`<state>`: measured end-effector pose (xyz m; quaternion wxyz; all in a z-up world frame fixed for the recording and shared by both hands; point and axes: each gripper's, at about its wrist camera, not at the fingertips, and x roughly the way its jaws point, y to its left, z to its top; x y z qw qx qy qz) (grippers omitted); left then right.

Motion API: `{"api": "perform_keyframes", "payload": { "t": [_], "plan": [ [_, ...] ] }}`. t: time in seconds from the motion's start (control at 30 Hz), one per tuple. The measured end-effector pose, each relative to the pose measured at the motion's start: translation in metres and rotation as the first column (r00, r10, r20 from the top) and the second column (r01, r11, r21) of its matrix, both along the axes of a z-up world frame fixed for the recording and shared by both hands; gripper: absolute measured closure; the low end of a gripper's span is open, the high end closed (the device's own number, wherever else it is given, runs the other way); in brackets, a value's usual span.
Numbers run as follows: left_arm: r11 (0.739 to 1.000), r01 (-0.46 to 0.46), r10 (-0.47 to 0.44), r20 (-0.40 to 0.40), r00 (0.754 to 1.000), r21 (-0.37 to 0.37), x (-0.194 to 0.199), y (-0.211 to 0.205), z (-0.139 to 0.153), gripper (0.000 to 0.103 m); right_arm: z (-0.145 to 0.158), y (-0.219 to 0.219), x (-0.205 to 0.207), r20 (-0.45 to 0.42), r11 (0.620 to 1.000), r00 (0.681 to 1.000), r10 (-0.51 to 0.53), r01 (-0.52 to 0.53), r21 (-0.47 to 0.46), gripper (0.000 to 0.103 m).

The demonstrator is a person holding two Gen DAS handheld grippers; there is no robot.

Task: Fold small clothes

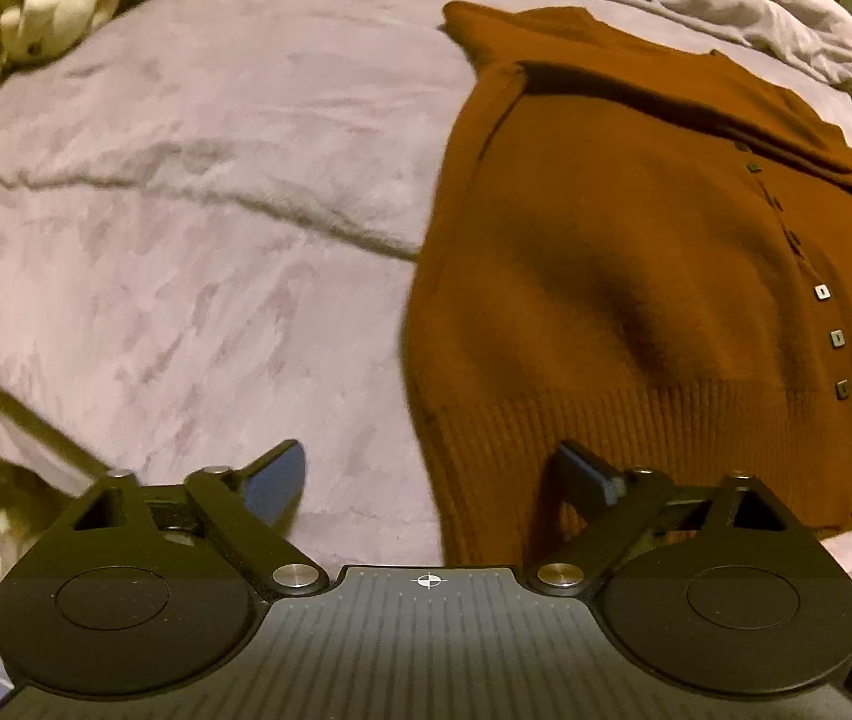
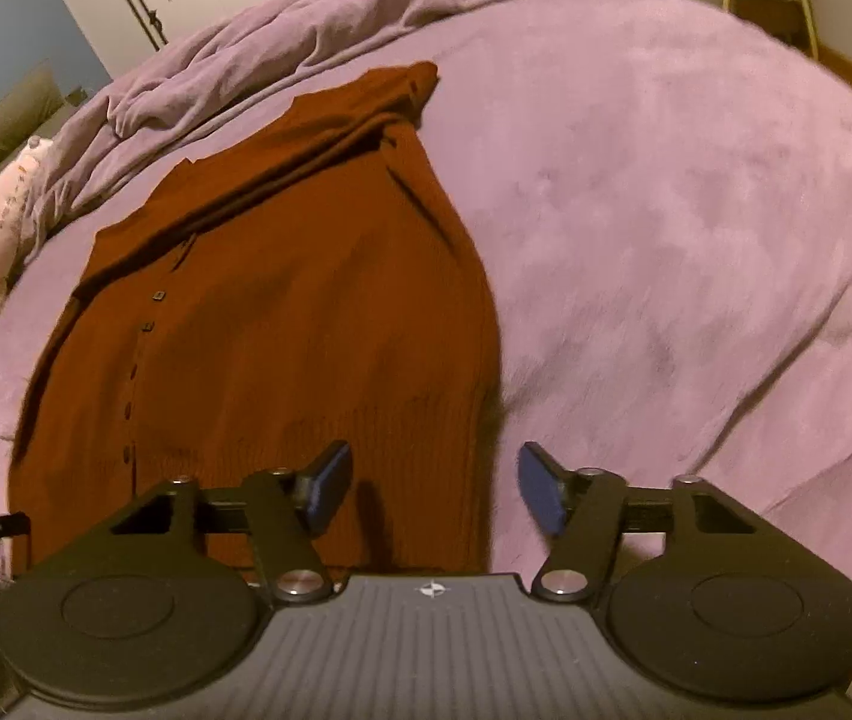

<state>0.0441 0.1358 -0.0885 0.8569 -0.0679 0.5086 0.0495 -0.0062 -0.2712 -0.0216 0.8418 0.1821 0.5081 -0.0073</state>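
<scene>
Knit: rust-brown cardigan [image 1: 654, 276] lay flat on the lilac blanket [image 1: 186, 210], right half of the left wrist frame, centre-left of the right wrist frame; button row [image 1: 828, 324] faced up, ribbed hem [image 1: 636, 438] nearest both cameras.
Fold state: sleeves seemed already tucked across the upper part, a layered ridge showed near the collar; bottom-to-top fold judged not yet done.
Left gripper [image 1: 435, 480]: jaws spread wide, nothing between them; it straddled the hem's left corner at lower centre of the frame, right pad [image 1: 588, 471] over the ribbing, left pad [image 1: 276, 480] over bare blanket.
Right gripper [image 2: 432, 489]: jaws spread, nothing held; it straddled the hem's right edge at lower centre, left pad [image 2: 327, 489] over knit, right pad [image 2: 540, 495] over blanket.
Contact: could not tell whether pads touched fabric or hovered just above.
Risk 1: pinching blanket along with hem, since each gripper had one pad off the garment; a lift would drag bedding.
Risk 2: catching only the top knit layer; the back layer would lag and the fold would come out skewed.
Risk 3: uneven lift between sides; soft plush underneath gives little resistance, so the tucked sleeves could slide out.
Risk 4: loose bulge [image 1: 636, 324] at mid-body could get trapped as a crease.
Clutter: plush toys [image 1: 36, 12] at upper left, well apart, low concern.
</scene>
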Motion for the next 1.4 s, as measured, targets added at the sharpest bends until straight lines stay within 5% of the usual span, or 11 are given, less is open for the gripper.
{"api": "perform_keyframes", "payload": {
  "t": [0.17,0.4,0.47,0.53,0.7,0.8,1.0,1.07,1.13,1.27,1.4],
  "plan": [
    [0.992,-0.034,0.032,-0.013,0.999,-0.123,-0.005,0.014,-0.001,0.025,-0.004,0.000,0.001,0.000,1.000,1.000,0.006,-0.006,-0.010,0.056],
    [0.970,-0.043,0.035,-0.039,0.999,-0.238,-0.008,0.027,0.001,0.060,-0.004,-0.005,0.000,0.000,1.000,1.000,0.008,-0.008,0.013,0.078],
    [0.961,-0.041,0.030,-0.042,0.999,-0.275,-0.009,0.029,0.000,0.062,-0.004,-0.005,0.000,0.002,1.000,1.000,0.009,-0.009,0.020,0.078],
    [0.952,-0.033,0.017,-0.056,0.998,-0.304,-0.008,0.027,-0.001,0.077,-0.004,-0.005,0.000,0.000,1.000,1.000,0.013,-0.013,0.025,0.080],
    [0.949,-0.045,0.024,-0.069,0.997,-0.313,-0.008,0.028,-0.006,0.075,-0.005,-0.006,0.002,-0.008,0.999,1.000,0.011,-0.011,0.036,0.081],
    [0.922,-0.045,0.020,-0.070,0.997,-0.384,-0.008,0.033,-0.007,0.062,-0.006,-0.007,0.002,-0.012,0.999,1.000,0.011,-0.011,0.051,0.079],
    [0.877,-0.001,-0.045,-0.084,0.995,-0.481,-0.005,0.032,-0.015,0.060,-0.008,-0.014,0.003,-0.028,0.995,1.000,0.004,-0.001,0.104,0.078],
    [0.882,0.017,-0.064,-0.083,0.995,-0.471,-0.002,0.028,-0.016,0.064,-0.009,-0.014,0.004,-0.030,0.994,1.000,0.010,-0.007,0.105,0.078],
    [0.885,0.032,-0.082,-0.088,0.993,-0.464,0.002,0.025,-0.016,0.087,-0.008,-0.013,0.005,-0.035,0.995,0.999,0.022,-0.019,0.096,0.078],
    [0.887,0.062,-0.108,-0.074,0.991,-0.458,0.007,0.022,-0.011,0.093,-0.008,-0.013,0.007,-0.048,0.994,0.998,0.038,-0.032,0.106,0.084],
    [0.847,0.099,-0.117,0.000,0.993,-0.522,0.011,0.020,0.011,0.094,-0.005,-0.020,0.014,-0.054,0.976,0.998,0.017,-0.005,0.219,0.094]
  ]
}}
